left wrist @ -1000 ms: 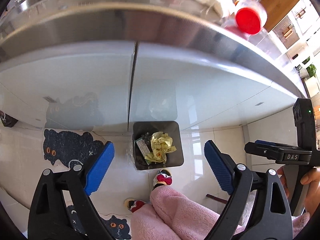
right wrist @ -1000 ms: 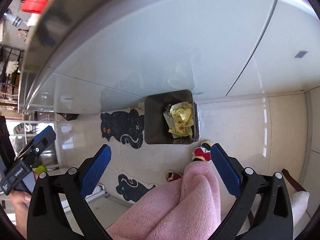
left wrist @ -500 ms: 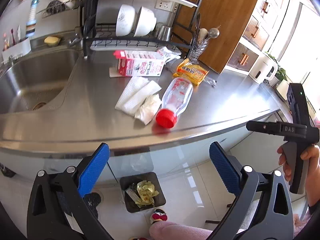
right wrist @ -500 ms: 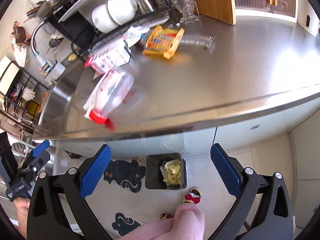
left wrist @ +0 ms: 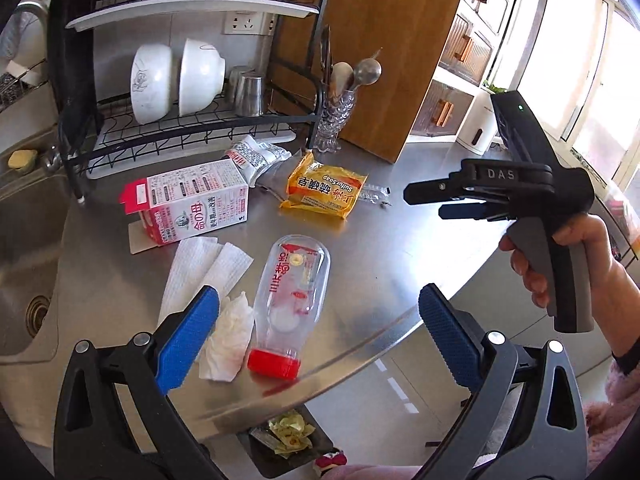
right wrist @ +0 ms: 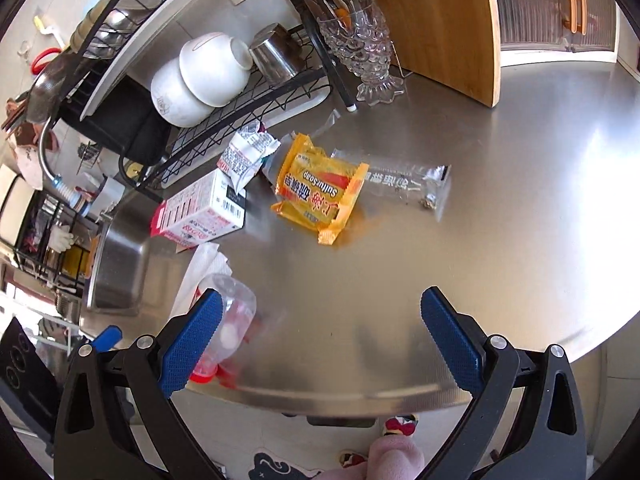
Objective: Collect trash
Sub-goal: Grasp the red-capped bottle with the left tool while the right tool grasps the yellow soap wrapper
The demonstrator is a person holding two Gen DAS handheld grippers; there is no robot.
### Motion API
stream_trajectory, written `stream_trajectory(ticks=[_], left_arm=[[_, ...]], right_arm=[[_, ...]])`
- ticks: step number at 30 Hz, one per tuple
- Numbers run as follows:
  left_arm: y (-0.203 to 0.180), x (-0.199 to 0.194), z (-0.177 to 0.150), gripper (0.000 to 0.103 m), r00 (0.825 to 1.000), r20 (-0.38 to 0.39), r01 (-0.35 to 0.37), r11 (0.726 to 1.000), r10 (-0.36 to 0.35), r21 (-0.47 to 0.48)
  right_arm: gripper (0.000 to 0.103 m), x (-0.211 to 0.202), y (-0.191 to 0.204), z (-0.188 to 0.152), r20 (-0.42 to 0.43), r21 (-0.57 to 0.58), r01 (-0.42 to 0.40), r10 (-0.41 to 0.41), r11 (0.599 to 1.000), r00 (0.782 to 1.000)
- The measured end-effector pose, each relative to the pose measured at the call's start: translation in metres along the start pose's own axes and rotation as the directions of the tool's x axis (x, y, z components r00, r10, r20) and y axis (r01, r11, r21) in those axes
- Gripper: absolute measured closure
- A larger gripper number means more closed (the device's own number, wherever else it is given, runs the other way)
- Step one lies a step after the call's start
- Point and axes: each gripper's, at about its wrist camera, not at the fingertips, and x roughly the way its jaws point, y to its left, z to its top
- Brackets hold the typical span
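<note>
Wrappers (left wrist: 290, 432) are lying in the bin (left wrist: 280, 460) below the left tongs (left wrist: 316, 334); both tongs are gaping apart, right tongs (right wrist: 320, 334) holding nothing.

The left tool (left wrist: 318, 336) hangs above the near edge of the steel worktop (left wrist: 400, 248), its 2 blue fingers (left wrist: 188, 340) spread wide with nothing between them. Just beyond lies a clear bottle (left wrist: 294, 292) with a red cap, touching a crumpled tissue (left wrist: 228, 340) on its left. Farther off sit a milk carton (left wrist: 192, 208) and a yellow soap packet (left wrist: 324, 190). At right, a hand holds the right tool (left wrist: 424, 202). Below the worktop's edge stands a bin (left wrist: 280, 440).
</note>
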Motion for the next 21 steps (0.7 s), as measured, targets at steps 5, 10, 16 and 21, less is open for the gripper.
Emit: stream_trajectory(ticks=[5,10,16,21], left_arm=[[0.007,0.033,0.01,0.008,0.999,-0.048,0.013,0.999,-0.011,0.031],[0.012,0.06,0.015,0.009,0.995,-0.091,0.031,0.999,-0.027,0.042],[0.015,0.088,0.013,0.011,0.99,-0.139,0.02,0.999,-0.014,0.045],[0.016,0.102,0.008,0.022,0.981,-0.194,0.033,0.998,-0.021,0.058]], right_arm=[[0.005,0.033,0.004,0.029,-0.017,-0.011,0.012,-0.012,1.0,1.0],[0.01,0.055,0.006,0.047,-0.019,-0.042,0.041,-0.042,0.998,0.999],[0.019,0.075,0.005,0.058,-0.031,-0.065,0.048,-0.05,0.997,0.998],[0.038,0.088,0.007,0.06,-0.051,-0.091,0.055,-0.06,0.994,0.997]])
